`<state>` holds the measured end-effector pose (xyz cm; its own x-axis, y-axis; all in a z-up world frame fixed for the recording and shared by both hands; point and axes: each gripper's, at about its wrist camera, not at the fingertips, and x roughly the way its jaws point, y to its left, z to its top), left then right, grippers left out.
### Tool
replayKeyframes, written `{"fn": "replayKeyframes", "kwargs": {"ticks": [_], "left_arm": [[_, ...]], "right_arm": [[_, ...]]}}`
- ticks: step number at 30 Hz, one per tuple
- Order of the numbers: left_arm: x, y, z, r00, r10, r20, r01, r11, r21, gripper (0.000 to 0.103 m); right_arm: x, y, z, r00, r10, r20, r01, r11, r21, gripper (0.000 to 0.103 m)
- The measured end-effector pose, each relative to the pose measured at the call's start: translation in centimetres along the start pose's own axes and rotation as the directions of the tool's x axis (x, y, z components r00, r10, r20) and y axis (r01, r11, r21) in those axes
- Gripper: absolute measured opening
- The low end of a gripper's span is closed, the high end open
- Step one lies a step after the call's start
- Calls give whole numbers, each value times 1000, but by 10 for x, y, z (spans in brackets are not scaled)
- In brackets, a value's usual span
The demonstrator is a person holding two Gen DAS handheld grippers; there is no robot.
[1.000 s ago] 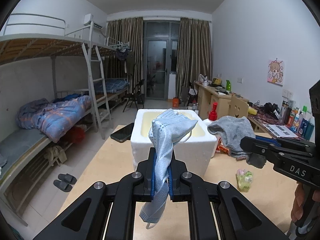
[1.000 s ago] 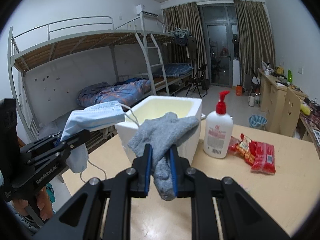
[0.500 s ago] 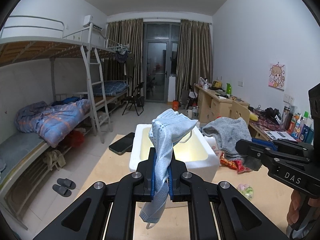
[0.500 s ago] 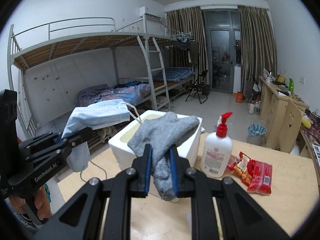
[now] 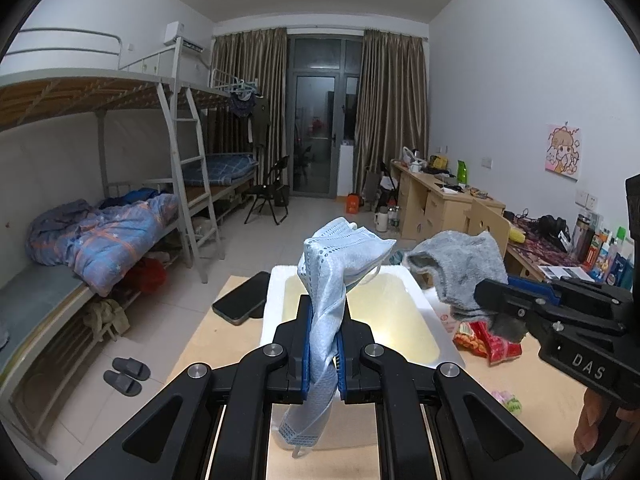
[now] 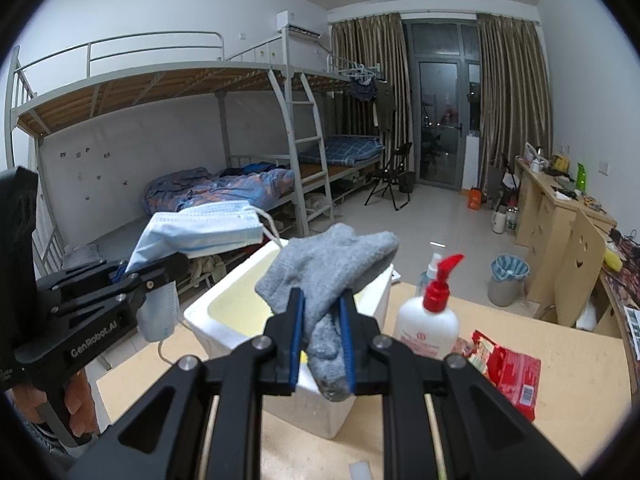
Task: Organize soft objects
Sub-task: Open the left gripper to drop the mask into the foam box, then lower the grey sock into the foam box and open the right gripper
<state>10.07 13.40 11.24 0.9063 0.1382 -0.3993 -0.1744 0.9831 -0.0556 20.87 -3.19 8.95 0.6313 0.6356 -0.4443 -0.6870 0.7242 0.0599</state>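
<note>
Mask (image 5: pixel 336 264), light and floppy, pinched mid-fold in left gripper (image 5: pixel 323 350); limp sock (image 6: pixel 328 268) clamped by right gripper (image 6: pixel 322 338), box (image 6: pixel 224 312) at 12 o'clock.

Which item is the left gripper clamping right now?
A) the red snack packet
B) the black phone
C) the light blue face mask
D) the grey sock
C: in the left wrist view, the left gripper is shut on the face mask, above the white foam box; the grey sock sits in the right gripper.
</note>
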Motion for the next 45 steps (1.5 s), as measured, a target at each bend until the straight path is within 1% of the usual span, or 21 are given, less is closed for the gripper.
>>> {"fn": "replayKeyframes", "kwargs": {"ticks": [6,11,18,27,32,34,35,36,37,38,39,40,41,42,43,45], "left_arm": [[24,5,16,1000,-1,-20,2,1000,1,10],[44,7,22,999,-3,-37,3,1000,2,10],[70,5,23,997,-10,-76,11,1000,7,10],[96,-4,21,993,-20,-120,24,999,28,10],[103,-6,20,991,-35,-126,38,999,23,10],[104,-9,19,992,-31,-123,36,999,36,13],[104,-10,18,992,-36,-119,41,998,38,15],[105,-11,18,992,-42,-118,46,998,38,28],[105,-11,17,992,-46,-114,50,998,35,47],[105,-11,17,993,-39,-110,43,998,37,57],[105,-12,17,994,-35,-107,39,998,39,73],[104,-11,16,994,-29,-103,33,999,36,82],[103,-9,15,995,-29,-97,32,999,31,86],[101,-7,15,996,-30,-82,32,999,24,93],[98,-5,16,998,-23,-63,24,1000,19,97],[94,-2,17,999,-1,-38,1,1000,14,99]], "right_arm": [[23,-4,9,1000,11,-19,-11,1000,0,21],[30,-8,10,1000,17,-21,-17,1000,5,21],[39,-15,7,999,23,-33,-22,999,30,21],[38,-20,12,999,9,-34,-7,998,57,21],[35,-17,14,1000,2,-24,-1,998,62,21],[35,-15,14,1000,3,-22,-2,998,57,21],[35,-13,14,1000,5,-22,-4,998,55,21],[35,-13,13,1000,6,-22,-5,998,55,21],[35,-14,13,1000,5,-22,-4,999,54,21],[35,-14,13,1000,4,-22,-2,999,54,21],[35,-13,13,1000,1,-19,0,999,54,21],[35,-14,14,1000,-1,-18,2,999,54,21],[35,-16,14,1000,-1,-16,2,998,55,21],[35,-17,14,1000,-1,-15,2,998,56,21],[35,-17,14,1000,-2,-15,3,998,55,21],[35,-18,14,1000,-1,-15,2,999,54,21]]}}
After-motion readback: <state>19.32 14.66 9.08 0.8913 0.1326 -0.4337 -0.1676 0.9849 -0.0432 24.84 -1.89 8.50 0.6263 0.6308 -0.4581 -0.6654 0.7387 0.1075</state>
